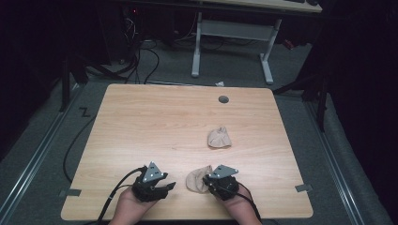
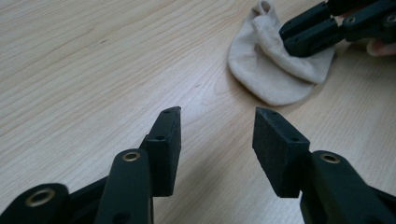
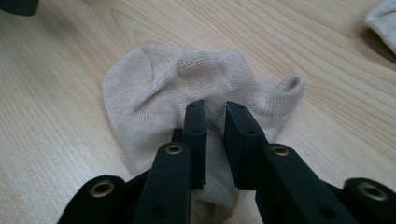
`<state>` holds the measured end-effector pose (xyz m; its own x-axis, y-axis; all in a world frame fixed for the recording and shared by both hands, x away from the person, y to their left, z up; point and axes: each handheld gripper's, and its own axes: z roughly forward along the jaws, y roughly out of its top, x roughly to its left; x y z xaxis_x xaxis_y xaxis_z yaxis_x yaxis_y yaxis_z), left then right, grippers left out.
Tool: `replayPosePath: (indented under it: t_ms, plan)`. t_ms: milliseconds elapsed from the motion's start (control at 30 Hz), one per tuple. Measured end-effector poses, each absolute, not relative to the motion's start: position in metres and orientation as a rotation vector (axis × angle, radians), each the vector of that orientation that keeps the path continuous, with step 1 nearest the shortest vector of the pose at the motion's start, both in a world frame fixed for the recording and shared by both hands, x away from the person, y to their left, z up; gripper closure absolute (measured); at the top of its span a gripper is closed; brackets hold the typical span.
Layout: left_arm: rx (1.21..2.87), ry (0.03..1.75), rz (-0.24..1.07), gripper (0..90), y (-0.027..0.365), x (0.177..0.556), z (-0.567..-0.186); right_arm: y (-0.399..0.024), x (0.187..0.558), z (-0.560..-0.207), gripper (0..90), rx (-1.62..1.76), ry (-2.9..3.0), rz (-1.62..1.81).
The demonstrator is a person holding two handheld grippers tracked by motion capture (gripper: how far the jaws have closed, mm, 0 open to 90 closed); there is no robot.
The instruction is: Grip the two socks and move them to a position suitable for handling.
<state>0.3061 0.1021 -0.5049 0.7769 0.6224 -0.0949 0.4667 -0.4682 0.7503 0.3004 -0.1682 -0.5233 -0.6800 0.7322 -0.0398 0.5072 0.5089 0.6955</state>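
A beige ankle sock (image 1: 194,181) (image 2: 275,77) (image 3: 187,79) lies crumpled near the table's front edge. My right gripper (image 1: 207,180) (image 3: 215,109) has its jaws drawn close together on a fold of this sock, and the left gripper view catches it (image 2: 293,35) pinching the cloth. To the sock's left, my left gripper (image 1: 169,186) (image 2: 217,123) stands open just above bare wood, holding nothing. A second beige sock (image 1: 219,137) (image 3: 385,18) lies bunched farther back, toward the middle right of the table.
The wooden table (image 1: 155,122) has a grey cable hole (image 1: 223,99) near its far edge and tape tabs at its front corners (image 1: 70,192) (image 1: 303,188). A white-legged desk (image 1: 232,33) and loose cables stand on the floor beyond.
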Motion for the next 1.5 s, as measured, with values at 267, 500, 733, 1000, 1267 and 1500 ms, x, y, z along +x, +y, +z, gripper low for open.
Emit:
replayPosePath:
  t_ms: [267, 500, 733, 1000, 1267, 1500]
  plan:
    - [2.177, 0.768, 0.216, 51.1, 0.088, 0.305, -0.508, -0.162, 0.293, -0.524, 77.3, 1.009, 2.432, 0.961]
    - [2.205, 0.718, 0.211, 62.4, 0.073, 0.304, -0.509, -0.157, 0.287, -0.524, 76.6, 0.988, 2.444, 0.97]
    - [2.212, 0.715, 0.22, 78.3, 0.07, 0.305, -0.508, -0.154, 0.284, -0.524, 75.9, 0.974, 2.441, 0.958]
    - [2.188, 0.736, 0.23, 85.3, 0.077, 0.306, -0.505, -0.155, 0.284, -0.523, 72.0, 0.97, 2.442, 0.953]
    - [2.238, 0.692, 0.239, 86.6, 0.067, 0.305, -0.509, -0.156, 0.281, -0.516, 65.0, 0.973, 2.399, 0.924]
    - [2.253, 0.696, 0.219, 86.1, 0.065, 0.31, -0.514, -0.154, 0.269, -0.499, 60.5, 0.954, 2.348, 1.053]
